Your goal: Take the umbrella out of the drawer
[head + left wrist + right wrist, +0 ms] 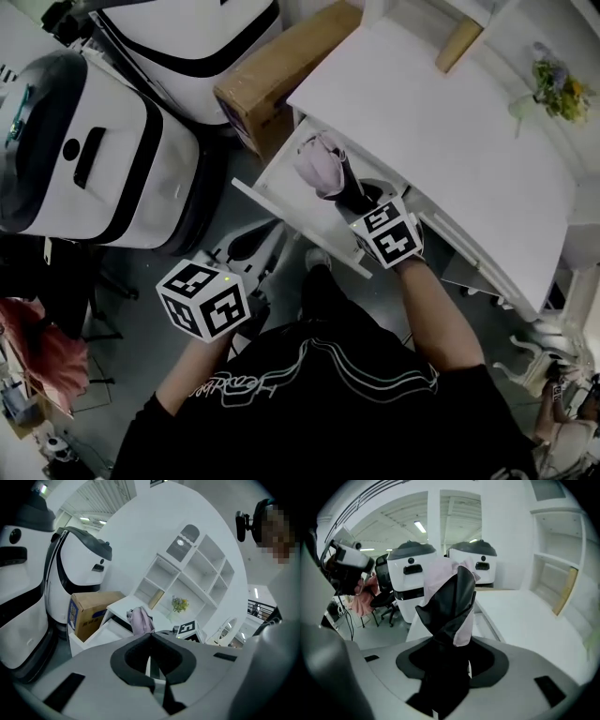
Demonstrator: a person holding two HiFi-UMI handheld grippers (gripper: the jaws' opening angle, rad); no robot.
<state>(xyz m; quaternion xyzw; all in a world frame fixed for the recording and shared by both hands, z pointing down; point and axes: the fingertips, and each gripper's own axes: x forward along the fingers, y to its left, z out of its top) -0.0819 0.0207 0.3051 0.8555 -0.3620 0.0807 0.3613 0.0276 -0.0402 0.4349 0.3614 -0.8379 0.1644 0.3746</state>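
A folded umbrella (323, 164), pale lilac with black folds, stands up out of my right gripper (361, 202), which is shut on its lower part. It hangs just above the open white drawer (281, 211) under the white desk top (441, 122). In the right gripper view the umbrella (450, 602) rises straight from between the jaws of the right gripper (450, 641). My left gripper (251, 242) is lower left, apart from the drawer, with its jaws together and nothing in them. The left gripper view looks past the left gripper (150, 637) at the umbrella (139, 619) and drawer (105, 625).
A cardboard box (272, 80) stands on the floor against the drawer's left side. Two big white-and-black machines (94, 159) fill the left. On the desk stand a small vase of flowers (558, 89) and a wooden block (457, 42).
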